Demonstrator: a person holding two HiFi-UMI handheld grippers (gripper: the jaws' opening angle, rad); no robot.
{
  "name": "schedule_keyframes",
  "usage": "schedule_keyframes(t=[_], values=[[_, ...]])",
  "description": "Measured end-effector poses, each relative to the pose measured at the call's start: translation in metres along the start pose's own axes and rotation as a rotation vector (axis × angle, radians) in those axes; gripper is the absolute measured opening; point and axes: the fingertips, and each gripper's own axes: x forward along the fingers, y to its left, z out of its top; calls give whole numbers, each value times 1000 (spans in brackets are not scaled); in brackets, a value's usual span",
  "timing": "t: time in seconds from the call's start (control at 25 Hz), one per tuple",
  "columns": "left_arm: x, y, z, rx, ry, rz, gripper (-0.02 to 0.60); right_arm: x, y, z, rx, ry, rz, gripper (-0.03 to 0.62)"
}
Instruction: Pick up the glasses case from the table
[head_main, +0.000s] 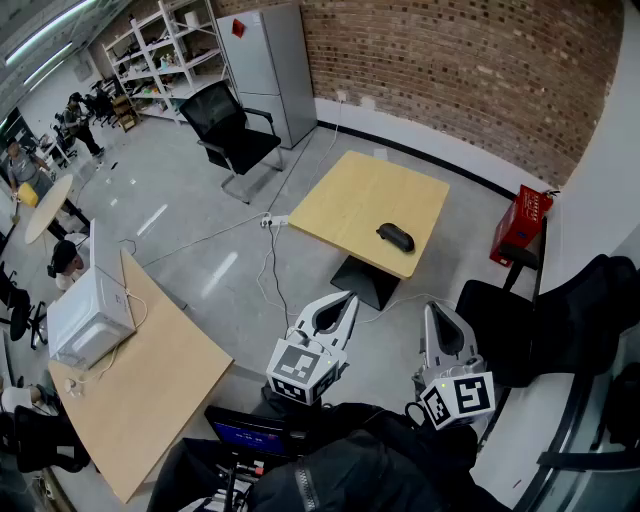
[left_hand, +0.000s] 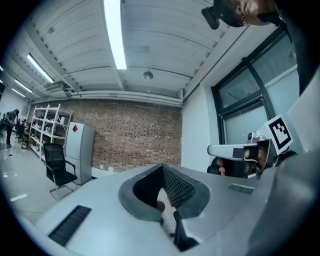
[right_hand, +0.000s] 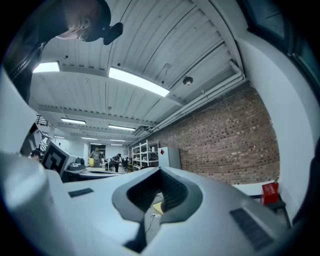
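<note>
A black glasses case (head_main: 395, 236) lies near the front right edge of a small light wooden table (head_main: 350, 200) across the floor. Both grippers are held low in front of the person, well short of that table and pointing toward it. My left gripper (head_main: 349, 296) has its jaws together with nothing in them, and its own view shows the tips (left_hand: 162, 169) meeting. My right gripper (head_main: 428, 308) is likewise shut and empty, with its tips (right_hand: 160, 171) closed in its own view. The case does not show in either gripper view.
A black office chair (head_main: 235, 130) and a grey fridge (head_main: 270, 70) stand beyond the table. A red box (head_main: 520, 225) sits by the brick wall. A long wooden desk (head_main: 150, 390) with a white appliance (head_main: 90, 310) is on the left, another black chair (head_main: 560, 320) on the right. Cables (head_main: 270, 265) cross the floor.
</note>
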Motion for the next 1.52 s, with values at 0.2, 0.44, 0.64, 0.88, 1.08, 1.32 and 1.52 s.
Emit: schedule_keyframes(t=[0.2,0.44,0.64,0.88,1.08,1.32,1.52], values=[[7,-8,-6,-1,17,3,0,-2,-9,-6,17,13,2,3],[7,-9,-14,-1,38,14,0,0,-8,-16,22,32,34,3],[11,-13,-26,-1,66,17,0,-2,-11,-27,28,54,44,3],[16,-19,-32,0,76,36,0,-6,-19,-36,47,80,48,3],[20,-22,-45,16,111,33,0,-4,-33,-47,99,92,2,3],[36,-6,-51,10,124,19,0,21,-39,-54,129,101,7,3],[73,15,-44,-4,92,-16,0,52,-56,-51,110,99,-35,3]])
